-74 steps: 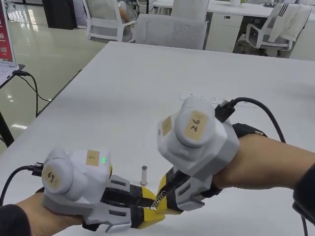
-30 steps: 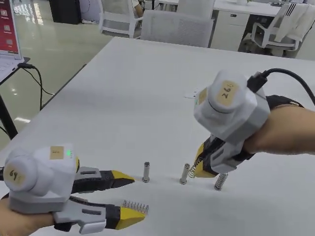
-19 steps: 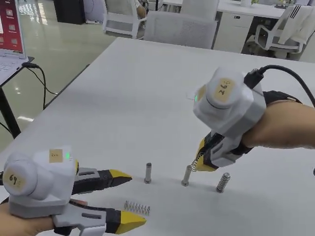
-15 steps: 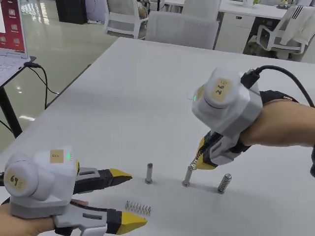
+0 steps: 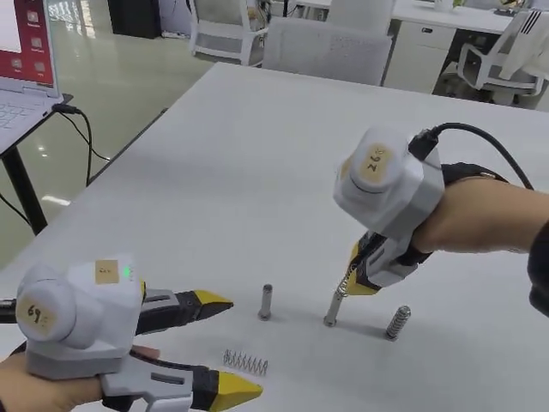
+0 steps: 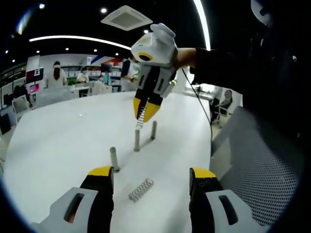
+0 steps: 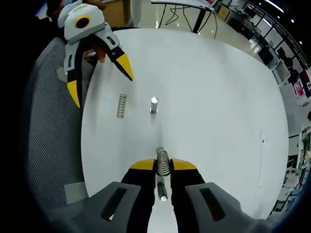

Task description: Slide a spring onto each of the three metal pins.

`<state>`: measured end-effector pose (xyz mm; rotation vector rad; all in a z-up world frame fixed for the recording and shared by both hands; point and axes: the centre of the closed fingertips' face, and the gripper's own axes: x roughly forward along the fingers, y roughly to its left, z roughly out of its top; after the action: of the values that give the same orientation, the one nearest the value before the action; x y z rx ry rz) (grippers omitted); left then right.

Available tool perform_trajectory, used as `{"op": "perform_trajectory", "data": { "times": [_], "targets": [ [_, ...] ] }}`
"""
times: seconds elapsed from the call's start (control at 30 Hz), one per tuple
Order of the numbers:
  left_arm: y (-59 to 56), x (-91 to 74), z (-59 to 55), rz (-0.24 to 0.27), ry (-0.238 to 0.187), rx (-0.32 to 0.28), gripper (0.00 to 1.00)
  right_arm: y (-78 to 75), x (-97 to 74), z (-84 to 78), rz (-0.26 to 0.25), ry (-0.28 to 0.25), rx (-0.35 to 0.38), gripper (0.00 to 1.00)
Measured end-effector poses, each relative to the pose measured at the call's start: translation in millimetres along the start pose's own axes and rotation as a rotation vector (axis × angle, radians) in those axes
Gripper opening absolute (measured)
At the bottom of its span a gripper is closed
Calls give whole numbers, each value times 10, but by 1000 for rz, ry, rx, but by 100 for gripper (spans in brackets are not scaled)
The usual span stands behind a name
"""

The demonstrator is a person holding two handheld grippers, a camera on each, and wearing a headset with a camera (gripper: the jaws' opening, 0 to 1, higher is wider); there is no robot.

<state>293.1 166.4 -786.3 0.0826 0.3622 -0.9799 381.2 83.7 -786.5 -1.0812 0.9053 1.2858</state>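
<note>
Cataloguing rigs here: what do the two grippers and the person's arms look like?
Both have rounded white-grey housings and black claws tipped yellow. The left gripper carries a tan sticker marked 69 and a green light; the right gripper is marked 26 and has a black cable. A dark sleeve shows on the right arm.

Bright, even ceiling light, soft shadows, floor glare; fisheye edges bend.

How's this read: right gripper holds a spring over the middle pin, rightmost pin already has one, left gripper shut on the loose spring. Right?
Left gripper is open, not shut: the loose spring lies on the table between its jaws, per the left gripper view. Rest holds.
</note>
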Motion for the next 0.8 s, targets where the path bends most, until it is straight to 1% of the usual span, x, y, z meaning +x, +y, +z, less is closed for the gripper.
{"op": "perform_trajectory", "data": {
  "times": [0.4,0.8],
  "targets": [
    [5,3,-10,6,1,0,60,0,69,19,21,10,-6,8],
    [14,-9,-23,12,1,-3,58,2,228,-17,47,43,-7,8]
  ]
}}
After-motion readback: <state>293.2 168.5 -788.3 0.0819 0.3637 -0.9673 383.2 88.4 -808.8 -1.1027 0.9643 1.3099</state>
